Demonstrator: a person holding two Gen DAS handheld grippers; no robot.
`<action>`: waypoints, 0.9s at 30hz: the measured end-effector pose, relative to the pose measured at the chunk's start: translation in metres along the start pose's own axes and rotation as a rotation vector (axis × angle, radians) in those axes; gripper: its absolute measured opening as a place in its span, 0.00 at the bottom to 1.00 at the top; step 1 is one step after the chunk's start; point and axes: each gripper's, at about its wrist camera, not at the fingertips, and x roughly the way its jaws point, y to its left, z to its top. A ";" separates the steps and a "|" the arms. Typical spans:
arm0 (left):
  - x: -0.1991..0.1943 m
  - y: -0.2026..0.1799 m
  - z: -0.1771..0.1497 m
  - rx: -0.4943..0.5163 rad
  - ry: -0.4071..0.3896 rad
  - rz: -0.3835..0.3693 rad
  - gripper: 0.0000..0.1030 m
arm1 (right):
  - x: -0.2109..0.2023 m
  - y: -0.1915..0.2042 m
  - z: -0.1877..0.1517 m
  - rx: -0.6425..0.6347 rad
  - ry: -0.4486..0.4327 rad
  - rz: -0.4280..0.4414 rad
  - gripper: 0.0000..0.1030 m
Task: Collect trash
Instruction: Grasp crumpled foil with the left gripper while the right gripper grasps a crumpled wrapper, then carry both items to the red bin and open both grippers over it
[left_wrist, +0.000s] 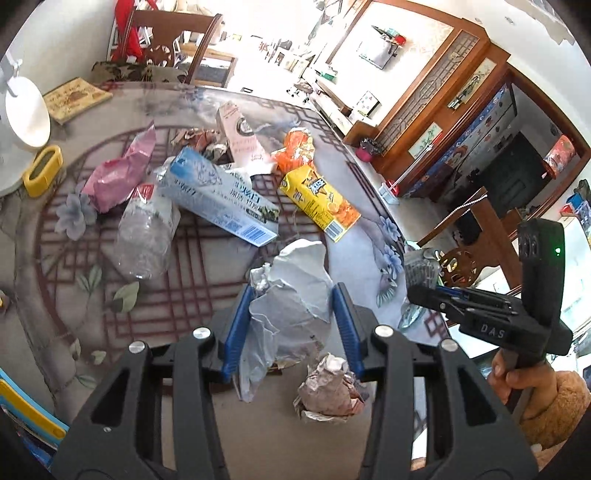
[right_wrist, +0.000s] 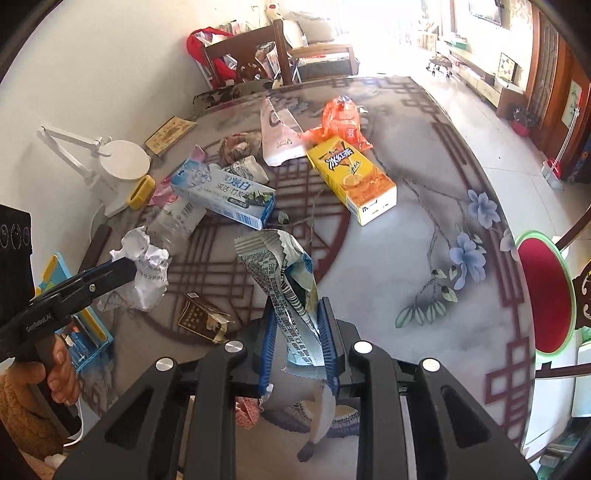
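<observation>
My left gripper (left_wrist: 293, 291) is shut on a crumpled white paper (left_wrist: 295, 291), held above the round table (left_wrist: 184, 369); it also shows in the right wrist view (right_wrist: 127, 264) with the paper (right_wrist: 147, 269). My right gripper (right_wrist: 297, 314) is shut on a silver-blue snack wrapper (right_wrist: 284, 280); it shows in the left wrist view (left_wrist: 415, 291) with the wrapper (left_wrist: 421, 269). On the table lie a yellow drink carton (left_wrist: 319, 203), a blue toothpaste box (left_wrist: 221, 195), a clear plastic bottle (left_wrist: 147, 232), a pink bag (left_wrist: 118, 173), an orange wrapper (left_wrist: 295, 147) and a crumpled paper ball (left_wrist: 330, 387).
A white lamp base (left_wrist: 26, 110) and a yellow holder (left_wrist: 42, 170) stand at the table's far left. A brown cigarette pack (right_wrist: 203, 317) lies near my right gripper. Wooden chairs (left_wrist: 177, 40) stand behind the table, and a red-seated chair (right_wrist: 543, 291) at its right.
</observation>
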 end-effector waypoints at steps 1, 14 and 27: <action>0.000 -0.001 0.000 0.004 0.001 0.000 0.42 | 0.000 0.000 0.000 0.001 -0.001 0.000 0.22; 0.006 -0.002 -0.002 0.006 0.018 0.001 0.42 | -0.001 -0.003 -0.002 0.022 -0.002 0.005 0.22; 0.013 -0.010 -0.001 -0.017 0.024 0.046 0.42 | 0.000 -0.020 0.003 0.031 0.005 0.034 0.22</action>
